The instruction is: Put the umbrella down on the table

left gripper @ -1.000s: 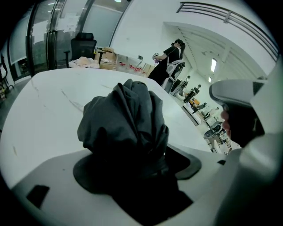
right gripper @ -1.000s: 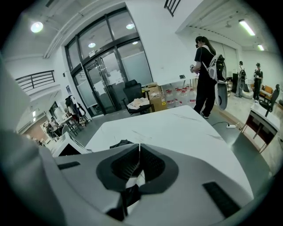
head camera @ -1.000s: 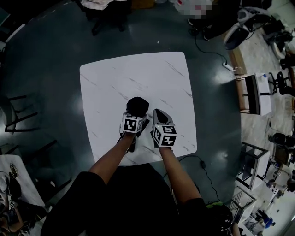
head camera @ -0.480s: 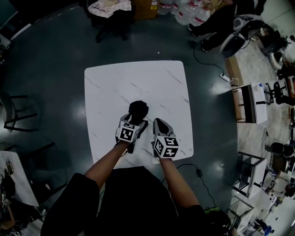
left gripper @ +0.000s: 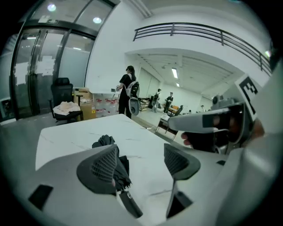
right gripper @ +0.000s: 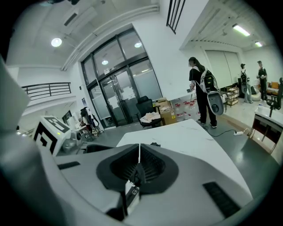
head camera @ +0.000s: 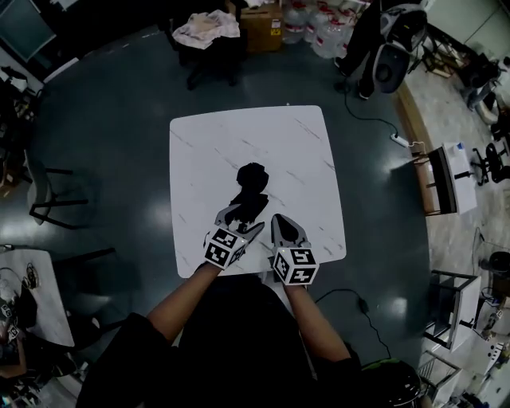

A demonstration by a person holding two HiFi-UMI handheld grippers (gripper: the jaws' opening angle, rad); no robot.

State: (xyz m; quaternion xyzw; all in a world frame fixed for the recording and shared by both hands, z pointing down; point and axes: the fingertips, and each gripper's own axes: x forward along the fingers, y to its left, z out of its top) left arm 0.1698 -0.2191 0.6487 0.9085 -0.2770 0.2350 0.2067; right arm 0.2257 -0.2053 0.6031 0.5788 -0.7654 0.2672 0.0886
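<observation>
A black folded umbrella [head camera: 250, 191] lies on the white marble table [head camera: 303, 143], near its middle. My left gripper [head camera: 241, 219] stands open just on the near side of it, with nothing between its jaws. In the left gripper view the umbrella [left gripper: 107, 143] lies beyond the left jaw, its handle [left gripper: 131, 204] pointing back under that jaw, and the left gripper [left gripper: 141, 159] has an empty gap. My right gripper [head camera: 280, 223] hovers beside it over the table's near edge, apart from the umbrella. In the right gripper view the right gripper [right gripper: 139, 154] has its jaws pressed together.
An office chair with a cloth on it [head camera: 209, 32] and a cardboard box [head camera: 263, 17] stand beyond the table. A person [head camera: 374, 40] stands at the far right. A power strip with its cable [head camera: 398, 137] lies on the floor, and a dark chair [head camera: 56, 195] stands at the left.
The left gripper held the umbrella over the table; now the umbrella lies on the tabletop, and the left gripper has opened and drawn back toward me. The right gripper has drawn back with it.
</observation>
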